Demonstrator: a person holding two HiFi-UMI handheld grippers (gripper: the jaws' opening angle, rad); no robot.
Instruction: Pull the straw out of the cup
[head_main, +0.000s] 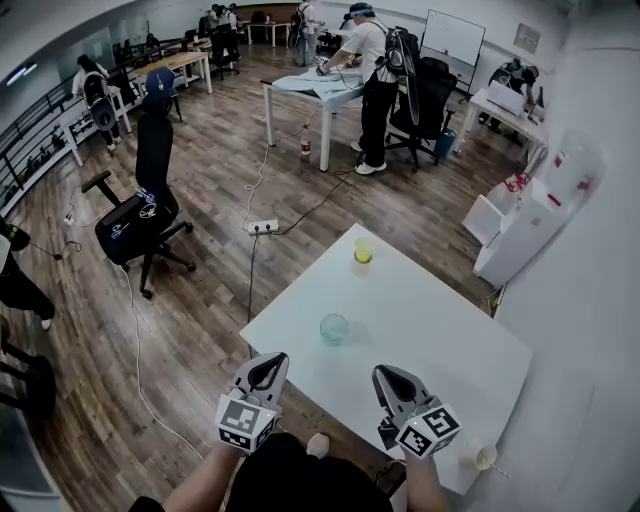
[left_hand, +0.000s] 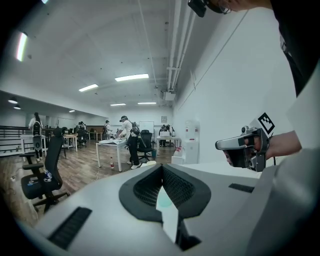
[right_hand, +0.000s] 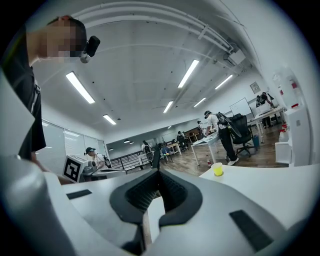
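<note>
Down at the near edge of the white table (head_main: 440, 330) I hold my left claw (head_main: 271, 358) and right claw (head_main: 384, 373) side by side. Each has its jaws pressed together at the tips, with nothing pinched between them. Just right of the right claw, by the near corner, stands a pale cup (head_main: 485, 457); whether a straw sits in it I cannot tell. Ahead of the left claw, toward the table's middle, stands a clear greenish cup (head_main: 334, 327), apart from both claws. Farther off, at the far corner, sits a yellow cup (head_main: 363, 250). Beyond the table a black office chair (head_main: 135, 225) stands on the wood floor (head_main: 200, 300), and a person (head_main: 375, 80) bends at a second table (head_main: 300, 88).
</note>
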